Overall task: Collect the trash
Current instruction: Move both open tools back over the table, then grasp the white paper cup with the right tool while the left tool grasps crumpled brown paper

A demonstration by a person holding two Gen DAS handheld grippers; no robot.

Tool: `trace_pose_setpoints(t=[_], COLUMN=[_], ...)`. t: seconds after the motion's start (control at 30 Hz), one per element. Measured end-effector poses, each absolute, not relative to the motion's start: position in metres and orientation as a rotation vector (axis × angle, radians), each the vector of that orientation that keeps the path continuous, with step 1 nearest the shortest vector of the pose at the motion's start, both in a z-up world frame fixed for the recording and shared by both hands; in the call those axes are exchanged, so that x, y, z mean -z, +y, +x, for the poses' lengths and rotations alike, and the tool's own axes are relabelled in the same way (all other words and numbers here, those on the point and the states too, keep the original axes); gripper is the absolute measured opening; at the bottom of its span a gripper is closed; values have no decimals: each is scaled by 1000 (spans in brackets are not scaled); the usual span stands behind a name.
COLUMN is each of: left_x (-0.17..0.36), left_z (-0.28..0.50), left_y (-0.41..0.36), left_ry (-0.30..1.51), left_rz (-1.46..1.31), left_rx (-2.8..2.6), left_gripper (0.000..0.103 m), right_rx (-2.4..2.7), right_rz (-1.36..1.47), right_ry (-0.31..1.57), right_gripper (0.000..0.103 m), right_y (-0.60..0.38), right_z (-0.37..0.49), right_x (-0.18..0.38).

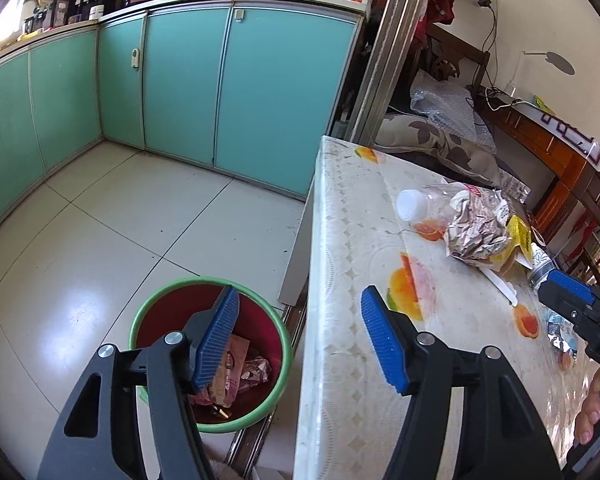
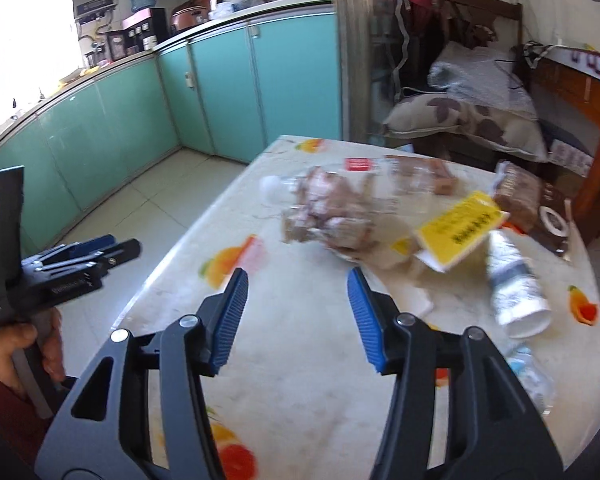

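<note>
A red bin with a green rim [image 1: 172,286] stands on the floor beside the table [image 1: 340,240] and holds crumpled wrappers [image 1: 256,368]. My left gripper [image 1: 299,294] is open and empty, one finger over the bin and the other over the table edge. On the fruit-print table [image 2: 300,340] lie a clear bottle with a white cap [image 1: 410,204], a crumpled wrapper [image 2: 328,216], a yellow packet [image 2: 460,228], a tipped paper cup [image 2: 516,288] and a brown bag [image 2: 520,196]. My right gripper [image 2: 298,276] hangs open and empty above the table, short of the wrapper.
Teal cabinets [image 1: 180,80] line the far walls beyond pale floor tiles [image 1: 100,240]. A cushioned seat [image 2: 460,124] and a wooden shelf [image 1: 560,160] stand behind the table. A small clear bottle [image 2: 528,372] lies near the table's right edge.
</note>
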State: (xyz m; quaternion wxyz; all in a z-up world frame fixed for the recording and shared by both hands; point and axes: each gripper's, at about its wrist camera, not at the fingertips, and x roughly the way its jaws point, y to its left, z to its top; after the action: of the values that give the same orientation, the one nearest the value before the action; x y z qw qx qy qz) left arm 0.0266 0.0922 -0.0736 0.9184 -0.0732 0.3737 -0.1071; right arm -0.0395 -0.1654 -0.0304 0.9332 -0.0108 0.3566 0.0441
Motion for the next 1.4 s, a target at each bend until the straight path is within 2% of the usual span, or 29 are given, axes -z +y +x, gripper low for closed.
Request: trace_pose_setpoints(t=[0.23,0.5,0.53,0.57,0.6,0.77,0.83,0.87,1.13,1.33,1.4], left_x=[64,70,70,70,70,67,63,62,49,64,69], left_z=[30,33,33,33,33,32,36,41,77,97,98], left_y=[46,6,4,2,1,-7,-13,-18,-72,-103,-104], left_ry=[750,768,768,768,769,760,754,761,761,820,834], left_rz=[-90,-10,-2,4,10,49,47,42,22,39,17], left_rx=[274,308,308,308,307,305,309,323,429,460,480], left_gripper=[63,65,65,65,65,65,69,72,72,74,64], right_rx=[119,132,143,147,139,87,63,55,60,57,56], right_rz=[-59,-161,-184,-196,-189,-89,-45,-29,52,76,74], right_ry=[786,850,852,852,850,814,800,793,774,770,766], right_gripper=[51,54,53,45,42,36,32,32,32,32,32], right_y=[-251,-256,-258,-259,-260,-271,-275,-277,-295,-301,-300], right_z=[-28,-3,-2,-1,-2,-12,-17,-18,-26,-26,-27], right_x=[38,60,62,66,67,59,52,49,45,45,45])
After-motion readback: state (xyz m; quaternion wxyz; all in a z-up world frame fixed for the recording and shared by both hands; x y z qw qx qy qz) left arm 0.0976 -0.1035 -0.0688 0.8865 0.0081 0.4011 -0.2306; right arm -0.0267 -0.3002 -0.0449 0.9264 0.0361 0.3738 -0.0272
